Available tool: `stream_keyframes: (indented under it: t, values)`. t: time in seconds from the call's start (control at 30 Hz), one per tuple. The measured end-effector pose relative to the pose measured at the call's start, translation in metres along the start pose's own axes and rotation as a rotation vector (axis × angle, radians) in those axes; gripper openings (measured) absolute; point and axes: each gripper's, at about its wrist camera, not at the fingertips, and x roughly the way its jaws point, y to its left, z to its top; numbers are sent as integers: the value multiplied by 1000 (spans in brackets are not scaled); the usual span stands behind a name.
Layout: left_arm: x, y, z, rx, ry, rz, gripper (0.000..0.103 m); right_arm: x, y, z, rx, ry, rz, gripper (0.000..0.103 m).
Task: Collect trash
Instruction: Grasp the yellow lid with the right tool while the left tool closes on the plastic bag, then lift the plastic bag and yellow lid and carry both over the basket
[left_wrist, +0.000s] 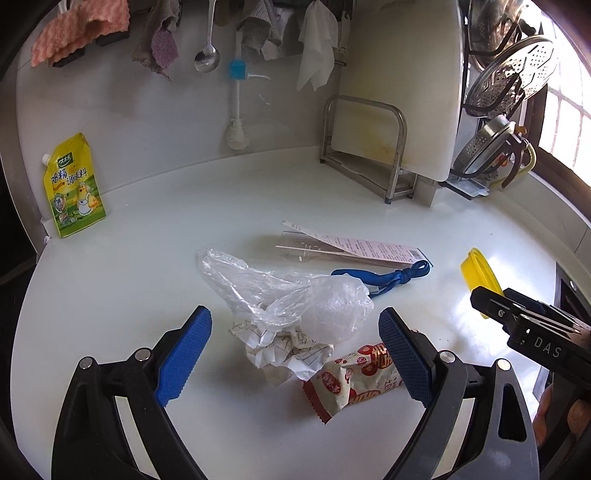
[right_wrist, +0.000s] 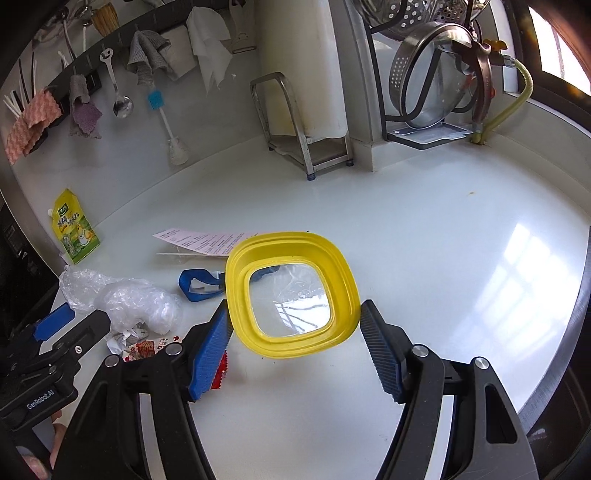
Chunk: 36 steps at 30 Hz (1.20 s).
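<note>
On the white counter (left_wrist: 110, 295) lies a pile of trash: a clear plastic bag (left_wrist: 291, 295), crumpled white paper (left_wrist: 280, 350), a red and white snack wrapper (left_wrist: 354, 376), a blue strap (left_wrist: 384, 277) and a clear package with a pink label (left_wrist: 354, 247). My left gripper (left_wrist: 295, 354) is open, its fingers on either side of the pile. My right gripper (right_wrist: 295, 347) is shut on a yellow-rimmed square lid (right_wrist: 291, 295) and holds it tilted above the counter. The lid also shows in the left wrist view (left_wrist: 480, 273).
A yellow seasoning pouch (left_wrist: 74, 188) leans on the back wall at the left. A metal stand (left_wrist: 369, 147) with a white cutting board (left_wrist: 402, 74) and a rack of steel pots (right_wrist: 436, 74) stand at the back right. Cloths and utensils hang above.
</note>
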Motion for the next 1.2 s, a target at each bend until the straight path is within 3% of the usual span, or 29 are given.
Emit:
stream_keyframes:
  t: [0.17,0.27,0.33,0.47,0.73,1.2]
  values:
    - [8,-8,4,9,-1,6,88,-4,-9,-1,26,-6,4,67]
    - [15,-14,3,29,14,21,78,-5,-12,0,41,-5,17,67]
    - [21,-16,1,42,26,29,65,-7,-11,0,35,-9,21,67]
    - [25,-15,1,50,31,33,52,-5,-9,-1,29,2,22,67]
    - [19,-6,9,26,25,9,18,-6,-6,-3,22,3,36,67]
    - [-28,17,32,6,-65,32,14,-30,-5,-13,18,-32,39,67]
